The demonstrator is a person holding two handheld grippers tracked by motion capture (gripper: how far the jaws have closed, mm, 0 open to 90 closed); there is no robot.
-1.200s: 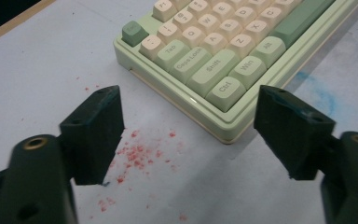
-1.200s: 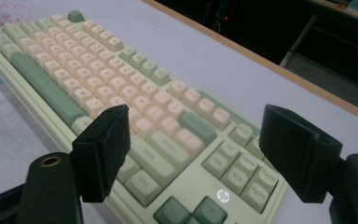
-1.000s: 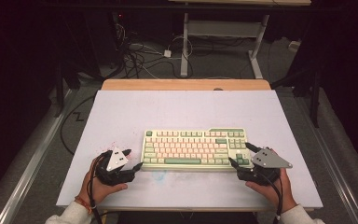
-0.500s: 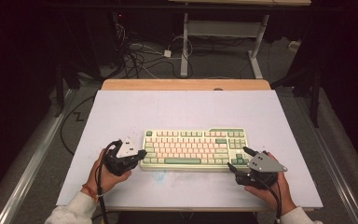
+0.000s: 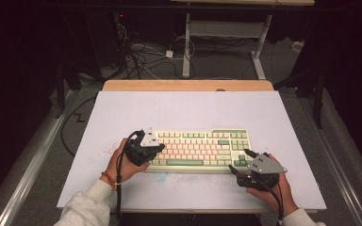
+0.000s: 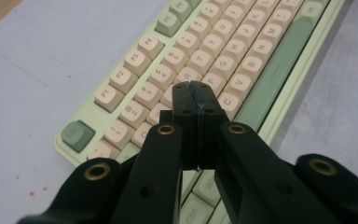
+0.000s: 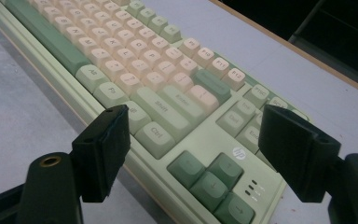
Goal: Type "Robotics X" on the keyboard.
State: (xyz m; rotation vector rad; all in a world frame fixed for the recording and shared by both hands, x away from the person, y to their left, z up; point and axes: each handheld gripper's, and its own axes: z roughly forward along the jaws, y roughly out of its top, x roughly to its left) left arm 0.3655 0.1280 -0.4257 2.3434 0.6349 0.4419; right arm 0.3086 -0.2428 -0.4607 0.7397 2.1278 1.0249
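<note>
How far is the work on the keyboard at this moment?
Done: the left gripper is shut, empty, its tip above the cream letter keys of the pale green keyboard. In hand: the right gripper hangs open over the arrow-key corner. Left: pressing or gripping; neither visibly touches the keyboard.

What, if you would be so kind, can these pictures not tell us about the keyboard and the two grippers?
- Left gripper view: the shut left gripper covers keys of the keyboard behind it; whether its tips touch a key cannot be told.
- Right gripper view: the keyboard's left end is cut off by the top edge.
- High view: key legends are too small to read; the right gripper hides the keyboard's near right corner.
</note>
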